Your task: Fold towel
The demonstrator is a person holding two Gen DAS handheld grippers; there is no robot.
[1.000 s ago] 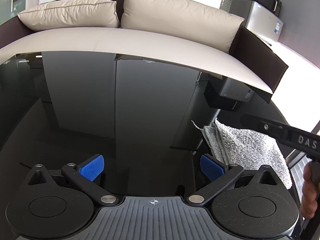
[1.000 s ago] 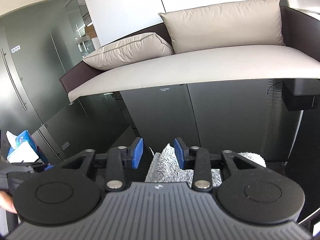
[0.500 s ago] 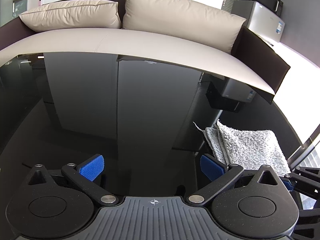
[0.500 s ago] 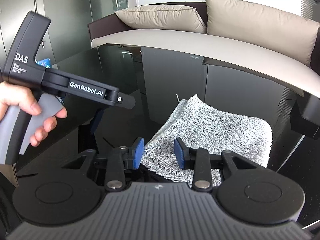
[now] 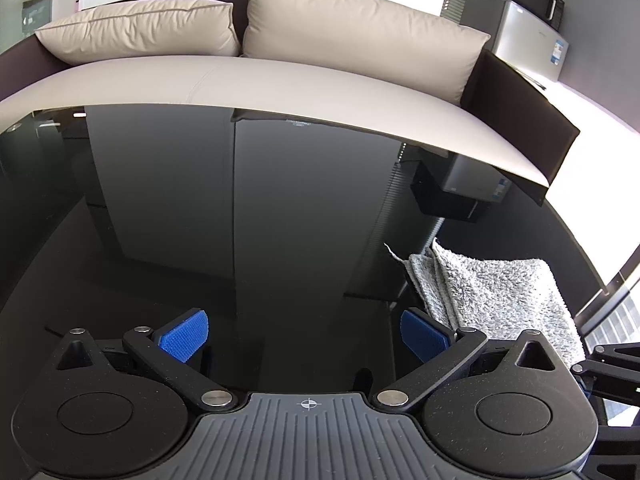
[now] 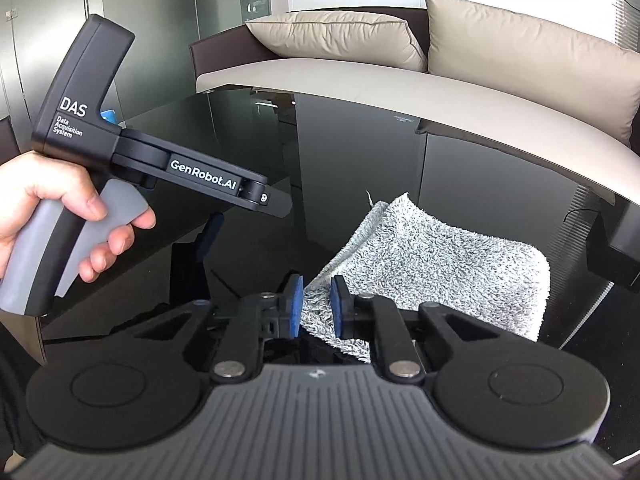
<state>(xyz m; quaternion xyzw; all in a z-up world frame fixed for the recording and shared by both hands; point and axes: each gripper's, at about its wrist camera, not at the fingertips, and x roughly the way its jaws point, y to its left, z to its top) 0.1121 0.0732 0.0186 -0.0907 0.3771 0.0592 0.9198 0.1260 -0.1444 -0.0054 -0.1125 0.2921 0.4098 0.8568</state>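
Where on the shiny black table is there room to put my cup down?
The black table is bare from the sofa edge down to the left tool, and left of the grey towel. It is crowded at the towel's near corner, where the right tool has been closing on it.

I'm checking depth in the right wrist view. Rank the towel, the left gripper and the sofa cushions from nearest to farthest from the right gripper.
1. Grey towel: its near corner sits between the right gripper's jaws, which have just been closing.
2. Left gripper: to the left, held above the black table.
3. Sofa cushions: beyond the table's far edge.
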